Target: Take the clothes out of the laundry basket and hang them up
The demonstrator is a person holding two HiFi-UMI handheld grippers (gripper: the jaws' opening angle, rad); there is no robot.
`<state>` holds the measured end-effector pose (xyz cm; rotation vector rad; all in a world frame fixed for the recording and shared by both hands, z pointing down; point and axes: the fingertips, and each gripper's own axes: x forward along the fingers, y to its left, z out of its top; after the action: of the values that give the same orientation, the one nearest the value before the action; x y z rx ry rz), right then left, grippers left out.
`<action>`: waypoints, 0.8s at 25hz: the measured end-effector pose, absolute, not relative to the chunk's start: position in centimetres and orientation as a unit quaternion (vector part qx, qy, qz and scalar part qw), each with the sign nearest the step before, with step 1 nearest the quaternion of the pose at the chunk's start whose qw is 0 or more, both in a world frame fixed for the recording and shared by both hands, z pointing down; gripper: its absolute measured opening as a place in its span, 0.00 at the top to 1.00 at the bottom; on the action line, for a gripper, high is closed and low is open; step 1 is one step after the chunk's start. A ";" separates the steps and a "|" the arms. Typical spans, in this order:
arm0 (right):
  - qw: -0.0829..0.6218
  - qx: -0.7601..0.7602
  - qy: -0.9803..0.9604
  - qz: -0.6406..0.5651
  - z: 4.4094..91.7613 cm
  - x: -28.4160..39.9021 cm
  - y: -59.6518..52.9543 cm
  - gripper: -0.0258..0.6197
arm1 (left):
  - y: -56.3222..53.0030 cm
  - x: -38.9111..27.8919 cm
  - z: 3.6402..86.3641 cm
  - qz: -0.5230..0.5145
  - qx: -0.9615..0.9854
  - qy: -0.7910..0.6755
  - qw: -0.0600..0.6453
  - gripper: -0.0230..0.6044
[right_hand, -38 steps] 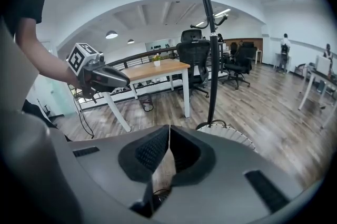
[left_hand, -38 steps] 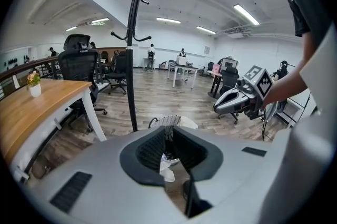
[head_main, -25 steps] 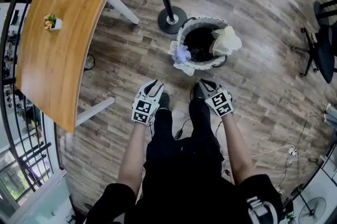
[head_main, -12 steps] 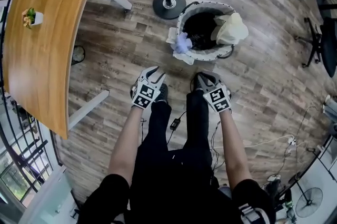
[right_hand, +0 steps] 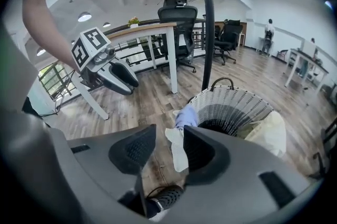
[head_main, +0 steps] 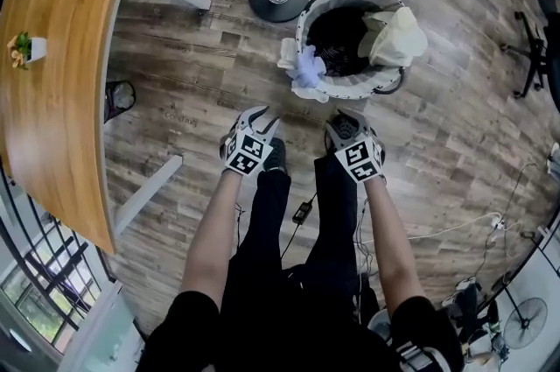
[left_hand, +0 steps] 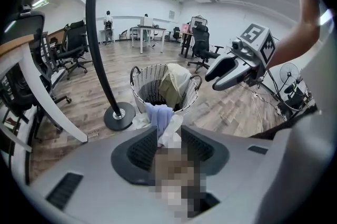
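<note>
Left gripper [head_main: 265, 118] and right gripper [head_main: 344, 120]: jaws part-open, empty, the right's just opened. Laundry basket [head_main: 360, 83] stands on the floor ahead, clear of both; lavender garment [head_main: 306, 68] drapes its near rim.

Head view looks steeply down; 2 low gripper views face forward, all sharing the basket [head_main: 354, 87].
</note>
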<state>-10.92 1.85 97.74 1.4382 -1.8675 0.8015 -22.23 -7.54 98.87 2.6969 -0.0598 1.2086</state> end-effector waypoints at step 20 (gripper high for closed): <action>0.541 0.450 -0.705 0.089 112.7 -12.0 -5.4 0.41 | -9.3 -22.9 113.1 0.413 0.905 -0.006 0.105 0.74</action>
<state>-11.96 -5.39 112.71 1.0688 -1.6762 0.2126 -22.89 -9.30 113.09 2.6660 -0.0185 1.2158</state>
